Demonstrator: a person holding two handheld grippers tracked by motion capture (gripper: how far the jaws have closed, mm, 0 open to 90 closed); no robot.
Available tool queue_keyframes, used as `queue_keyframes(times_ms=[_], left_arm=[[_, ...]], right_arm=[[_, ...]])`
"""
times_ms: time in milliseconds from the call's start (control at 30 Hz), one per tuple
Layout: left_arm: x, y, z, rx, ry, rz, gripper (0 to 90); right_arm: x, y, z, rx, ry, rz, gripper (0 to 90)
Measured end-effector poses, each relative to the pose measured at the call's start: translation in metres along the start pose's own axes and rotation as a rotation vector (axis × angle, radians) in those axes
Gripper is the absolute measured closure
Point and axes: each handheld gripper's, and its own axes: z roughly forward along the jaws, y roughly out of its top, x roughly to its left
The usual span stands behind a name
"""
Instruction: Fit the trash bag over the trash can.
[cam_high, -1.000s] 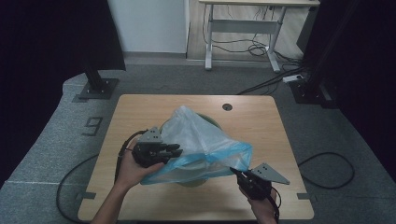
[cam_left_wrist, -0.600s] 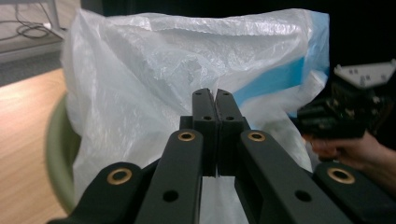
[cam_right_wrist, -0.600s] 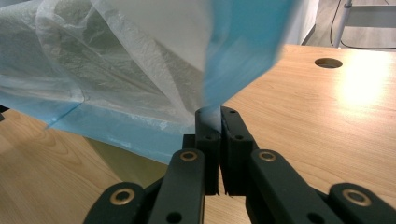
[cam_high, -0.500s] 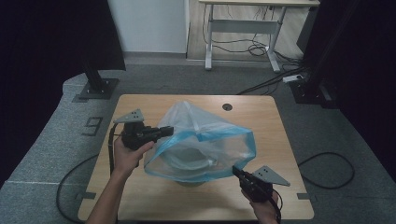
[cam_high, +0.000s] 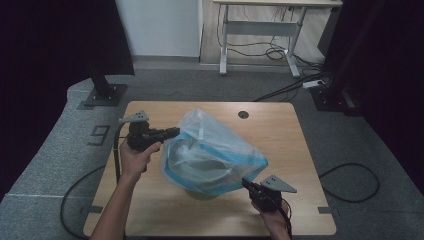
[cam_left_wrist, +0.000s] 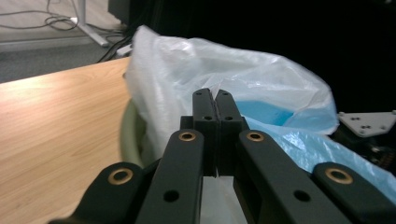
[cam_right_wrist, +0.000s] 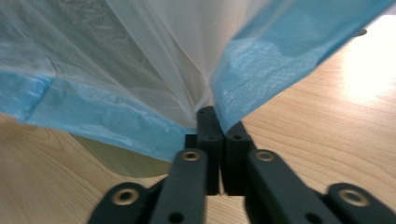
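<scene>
Wooden table stands on grey carpet, bearing a plastic bag.

Dim, dark-edged room – soft blur, glare on the table.

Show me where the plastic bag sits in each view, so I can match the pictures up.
High view: the plastic bag is at the table's centre, stretched over a pale bin between the left gripper and the right gripper.
Left gripper view: the bag rises just beyond the shut jaws, upper centre to right.
Right gripper view: the bag spans the top, its blue rim pinched at the jaw tips.
Shared landmark: the bag's blue rim band.
</scene>
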Motion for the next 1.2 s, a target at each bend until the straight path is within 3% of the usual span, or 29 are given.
queue_keyframes(times_ms=[100, 200, 300, 433, 533, 667, 833, 967, 1100, 1167, 1200], left_arm=[[0.002, -0.002, 0.001, -0.003, -0.002, -0.001, 89.8], [0.001, -0.003, 0.0, -0.004, 0.0, 0.001, 89.8], [0.0, -0.003, -0.001, -0.005, 0.0, 0.005, 89.8], [-0.003, -0.003, -0.003, -0.007, 0.001, 0.008, 89.8], [-0.005, -0.003, -0.003, -0.003, 0.007, 0.01, 89.8], [-0.004, -0.002, -0.003, -0.001, 0.007, 0.009, 89.8], [-0.006, -0.001, -0.002, 0.007, 0.008, 0.011, 89.8], [-0.006, -0.001, -0.002, 0.012, 0.009, 0.011, 89.8], [-0.005, -0.001, -0.002, 0.018, 0.011, 0.01, 89.8], [-0.004, -0.001, -0.003, 0.012, 0.009, 0.008, 89.8], [-0.004, -0.001, -0.004, 0.012, 0.009, 0.008, 89.8]], right_arm=[[0.006, 0.003, -0.009, -0.021, -0.032, -0.015, 50.0], [0.014, 0.007, -0.031, -0.042, -0.013, 0.005, 33.3], [0.02, 0.009, -0.062, -0.092, 0.02, 0.003, 31.5], [0.016, 0.021, -0.094, -0.145, -0.028, -0.013, 30.0], [0.009, 0.04, -0.103, -0.177, -0.077, -0.041, 28.4], [0.01, 0.064, -0.093, -0.178, -0.056, -0.087, 27.4], [0.021, 0.09, -0.062, -0.155, -0.012, -0.179, 27.3], [0.028, 0.105, -0.04, -0.133, 0.034, -0.214, 30.3], [0.026, 0.117, -0.022, -0.102, 0.023, -0.23, 48.0], [0.023, 0.122, -0.017, -0.064, 0.001, -0.23, 66.0], [0.021, 0.125, -0.015, -0.062, 0.012, -0.228, 74.8]])
